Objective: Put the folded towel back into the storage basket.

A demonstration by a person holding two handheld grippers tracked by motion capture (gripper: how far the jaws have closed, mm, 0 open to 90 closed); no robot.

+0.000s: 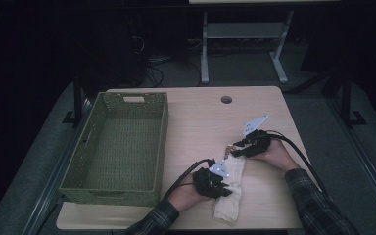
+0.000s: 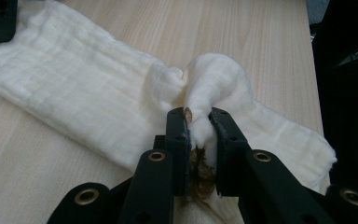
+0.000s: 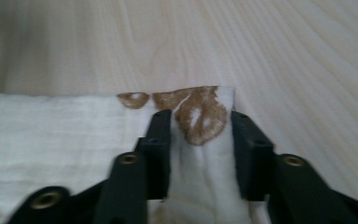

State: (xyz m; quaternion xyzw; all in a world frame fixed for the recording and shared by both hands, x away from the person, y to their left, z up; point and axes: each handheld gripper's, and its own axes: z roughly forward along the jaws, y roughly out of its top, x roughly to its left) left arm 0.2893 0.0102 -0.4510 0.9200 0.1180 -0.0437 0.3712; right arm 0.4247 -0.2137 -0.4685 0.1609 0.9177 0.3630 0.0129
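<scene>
The cloth (image 2: 74,93) is cream-white with a faint woven grid and brown blotches (image 3: 200,114) at one end. The surface (image 1: 200,122) is pale wood grain. The basket (image 1: 120,147) is olive-green wicker. Both claws are black.

A dim room surrounds a pale wooden table (image 1: 196,122) with a round cable hole (image 1: 226,99) near its far edge, at twelve o'clock. Beyond it, a white-framed table (image 1: 245,36) stands on grey floor (image 1: 323,112). Tangled cables (image 1: 149,66) lie at eleven o'clock. Darkness covers the walls behind.
</scene>
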